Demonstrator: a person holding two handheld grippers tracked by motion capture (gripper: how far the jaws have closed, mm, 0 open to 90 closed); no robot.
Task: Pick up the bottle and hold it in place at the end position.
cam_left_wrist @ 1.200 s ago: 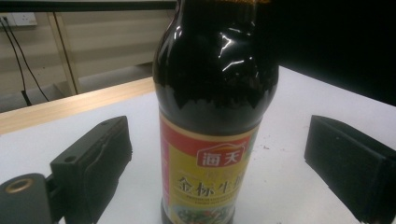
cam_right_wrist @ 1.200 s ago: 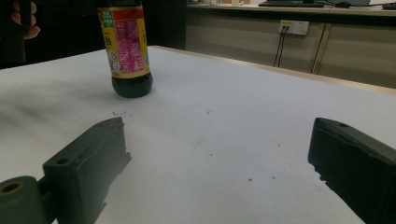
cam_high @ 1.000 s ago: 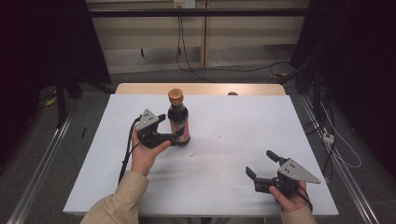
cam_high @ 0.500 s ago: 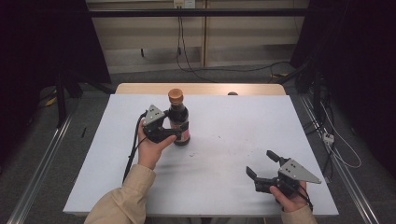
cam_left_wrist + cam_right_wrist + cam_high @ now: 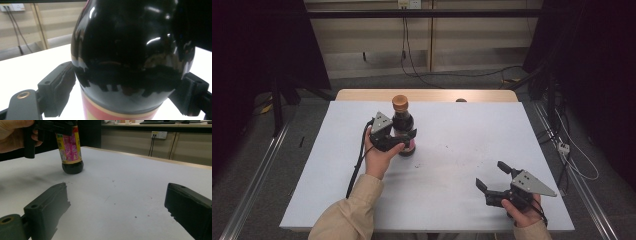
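A dark sauce bottle [image 5: 402, 121] with a brown cap and a pink label stands upright on the white table [image 5: 472, 135], left of the middle. My left gripper [image 5: 408, 141] comes at it level from the left, one jaw on each side of its belly. The jaws have just been closing, and in the left gripper view the pads [image 5: 62, 86] lie against the bottle [image 5: 125, 50]. My right gripper [image 5: 490, 174] rests open near the front right edge with nothing between its fingers. The right gripper view has its wide-apart jaws [image 5: 117, 195] aimed at the bottle [image 5: 71, 150], far off.
A wooden strip [image 5: 427, 95] borders the table's far edge, with a small dark thing [image 5: 460, 100] on it. Cables [image 5: 412, 65] run over the floor behind. Metal rails [image 5: 257, 175] flank the table on both sides.
The left hand has shifted slightly right toward the bottle, and its jaws have drawn in around the bottle's body. The bottle and the right gripper have not moved.
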